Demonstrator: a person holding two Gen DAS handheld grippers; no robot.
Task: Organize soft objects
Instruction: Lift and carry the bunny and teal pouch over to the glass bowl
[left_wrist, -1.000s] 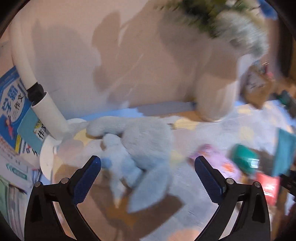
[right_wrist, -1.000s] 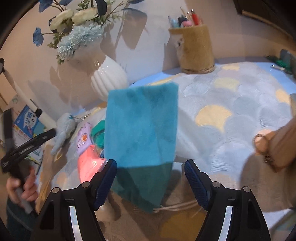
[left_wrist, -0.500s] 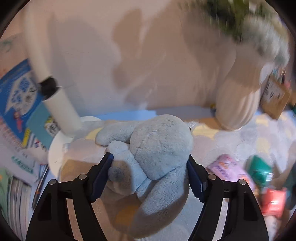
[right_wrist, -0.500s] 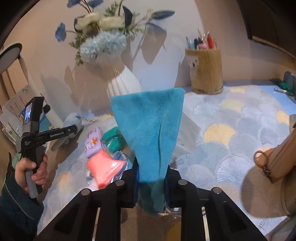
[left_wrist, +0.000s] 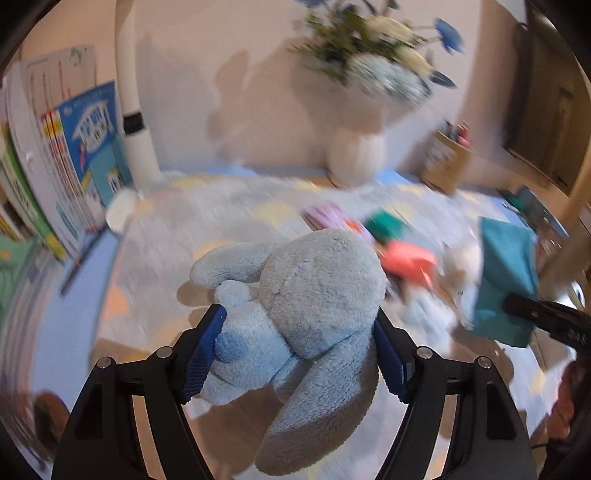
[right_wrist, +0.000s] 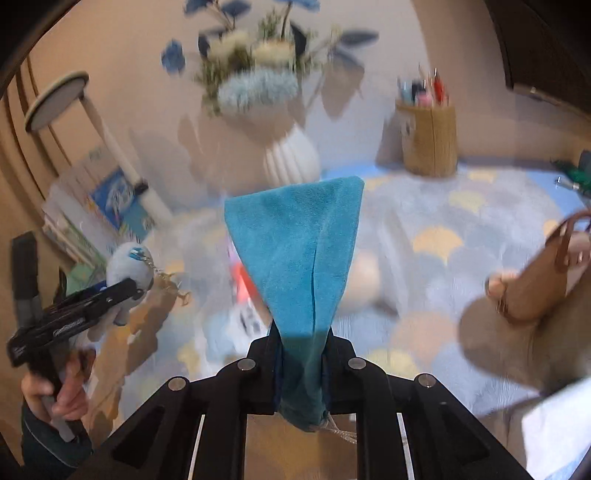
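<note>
My left gripper is shut on a pale blue plush toy and holds it lifted above the table. The plush also shows in the right wrist view, held in the left gripper at the far left. My right gripper is shut on a teal cloth, which stands up in a cone above the pinched jaws. The cloth also shows at the right of the left wrist view. Small pink, green and purple items lie on the table.
A scallop-patterned mat covers the table. A white vase with flowers stands at the back wall, a woven pen holder to its right. Books lean at the left. A tan bag sits at the right.
My left gripper closed on the plush and lifted it off the table, away from the wall. My right gripper closed on the teal cloth and raised it.
</note>
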